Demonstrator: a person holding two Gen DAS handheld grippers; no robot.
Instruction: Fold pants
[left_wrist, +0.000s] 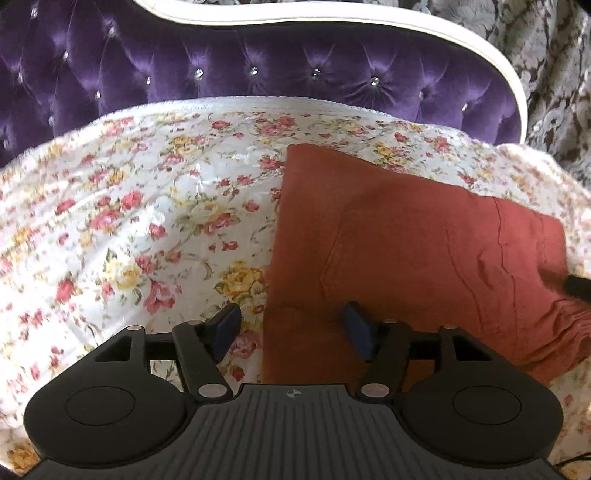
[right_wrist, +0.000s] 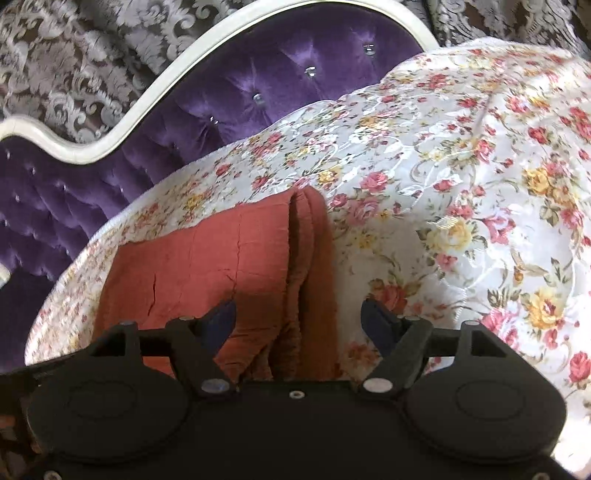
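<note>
Left wrist — pants (left_wrist: 406, 240) edge between open jaws.

pants (left_wrist: 424, 236): near edge hidden behind the left gripper (left_wrist: 291, 328) body in the left view; in the right view the lower part (right_wrist: 258, 258) runs under the right gripper (right_wrist: 297, 321)
headboard (left_wrist: 258, 74): top cut off by the upper picture edge; its base hidden behind the bedspread (left_wrist: 147, 192)
bedspread: blurred toward the left edge; runs out of both pictures
dark object (left_wrist: 578, 286): cut off at the right edge, cannot tell what it is
curtain (right_wrist: 74, 55): cut off at the picture corners
</note>
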